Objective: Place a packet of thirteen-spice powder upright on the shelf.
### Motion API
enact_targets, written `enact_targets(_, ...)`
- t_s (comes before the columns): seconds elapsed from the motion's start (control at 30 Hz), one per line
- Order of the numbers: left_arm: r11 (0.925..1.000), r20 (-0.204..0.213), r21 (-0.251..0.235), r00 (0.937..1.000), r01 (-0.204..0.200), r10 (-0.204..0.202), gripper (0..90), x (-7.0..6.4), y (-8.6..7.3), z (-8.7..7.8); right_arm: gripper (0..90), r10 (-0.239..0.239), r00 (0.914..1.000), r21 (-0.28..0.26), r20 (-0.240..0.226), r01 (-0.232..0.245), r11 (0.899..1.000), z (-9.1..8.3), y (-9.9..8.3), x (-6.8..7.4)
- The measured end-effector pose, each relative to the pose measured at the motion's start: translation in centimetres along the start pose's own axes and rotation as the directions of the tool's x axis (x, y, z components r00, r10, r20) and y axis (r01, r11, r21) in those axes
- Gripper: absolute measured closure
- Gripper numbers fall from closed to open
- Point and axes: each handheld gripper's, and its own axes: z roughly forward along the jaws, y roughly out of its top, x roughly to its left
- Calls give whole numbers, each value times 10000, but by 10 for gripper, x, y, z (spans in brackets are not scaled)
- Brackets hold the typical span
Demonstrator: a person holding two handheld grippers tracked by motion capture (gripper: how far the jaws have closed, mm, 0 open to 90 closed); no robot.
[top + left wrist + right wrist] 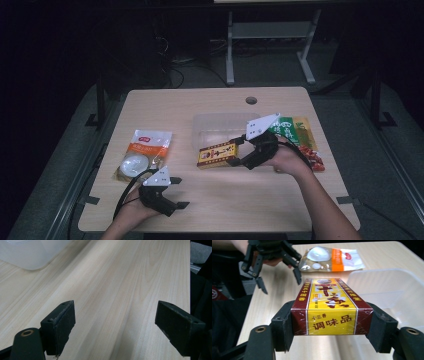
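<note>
My right gripper is shut on a dark red and yellow seasoning box, gripping its near end from both sides. The box hangs just in front of a clear plastic tub. My left gripper rests open near the table's front left, with only bare wood between its jaws. An orange and clear packet holding a white round thing lies flat at the left.
A green and red snack bag lies at the right edge, partly under my right hand. The wooden table has a round cable hole at the back. A corner of the tub shows in the left gripper view.
</note>
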Motion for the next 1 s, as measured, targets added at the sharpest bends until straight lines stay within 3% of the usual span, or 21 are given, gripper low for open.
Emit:
enact_targets(0.43,10000,-233,-51,9997,-19,18,162,2,-1,-1,320,-82,9977,199,667,69,9998,-10,19,-28)
enact_targets(0.57,9999,-257,5,9996,-116,116,163,2,-1,-2,320,-36,9969,176,787,22,9998,-7,25,-36)
enact_targets(0.93,9999,-230,-41,9996,-139,138,163,3,-2,-1,320,-148,9949,725,998,75,9973,12,35,-62)
enact_targets(1.0,10000,-204,-55,9998,-28,27,163,3,-2,-1,320,-154,9944,597,1042,92,9982,14,34,-66)
